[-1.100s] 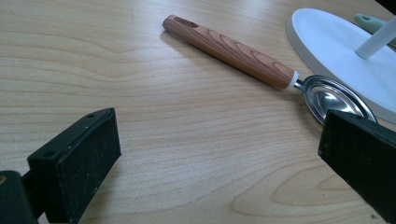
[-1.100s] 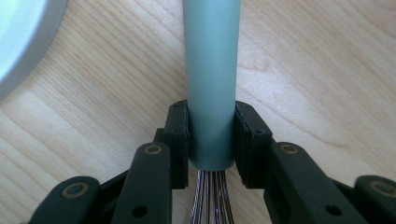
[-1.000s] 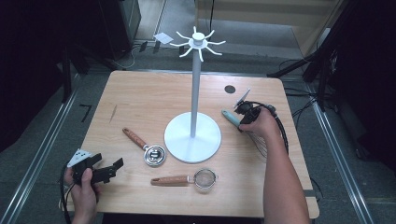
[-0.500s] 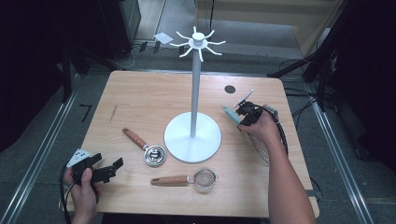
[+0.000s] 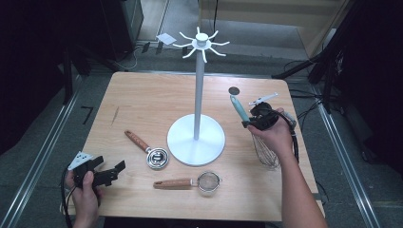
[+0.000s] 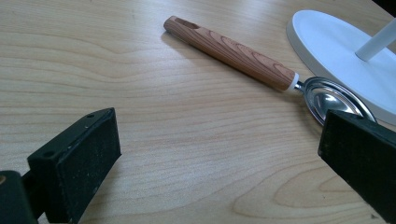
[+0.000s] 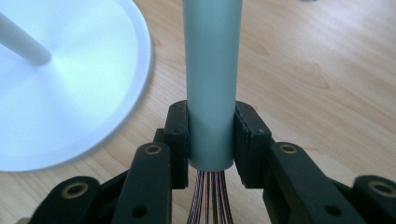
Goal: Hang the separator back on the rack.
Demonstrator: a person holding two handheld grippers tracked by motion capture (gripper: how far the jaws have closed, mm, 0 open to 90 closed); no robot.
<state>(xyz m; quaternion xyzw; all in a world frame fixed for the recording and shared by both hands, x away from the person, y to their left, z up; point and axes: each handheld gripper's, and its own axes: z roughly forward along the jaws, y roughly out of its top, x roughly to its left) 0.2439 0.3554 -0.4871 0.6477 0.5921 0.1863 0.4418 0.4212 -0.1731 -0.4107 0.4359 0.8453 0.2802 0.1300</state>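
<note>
The counter (image 5: 142, 104) takes up the middle of the high view, a pale wooden top with dark floor all round it. On it, at centre frame, stands the white rack (image 5: 198, 95): a round base, a thin pole and a ring of hooks at the top of the frame. All the hooks are bare.

Right of the pole, the right tool (image 5: 253, 118) is clamped on the whisk (image 5: 267, 151). The grey-green handle slants up and left from the tool, and the wire head hangs at lower right, partly behind the hand; whether it touches the counter I cannot tell. The right gripper view shows what the high view cannot: both pads pressed flat on the handle's lower end, with the wires running out just beneath them.

At lower left the left tool (image 5: 108, 172) sits over the counter's edge with its jaws wide apart and nothing between them.

Below the base lies a strainer (image 5: 190, 182), its mesh bowl holding nothing. Left of the base lies a scoop (image 5: 147, 148), bowl just beside the base rim. The left gripper view shows a slot at the end of its wooden handle.
</note>
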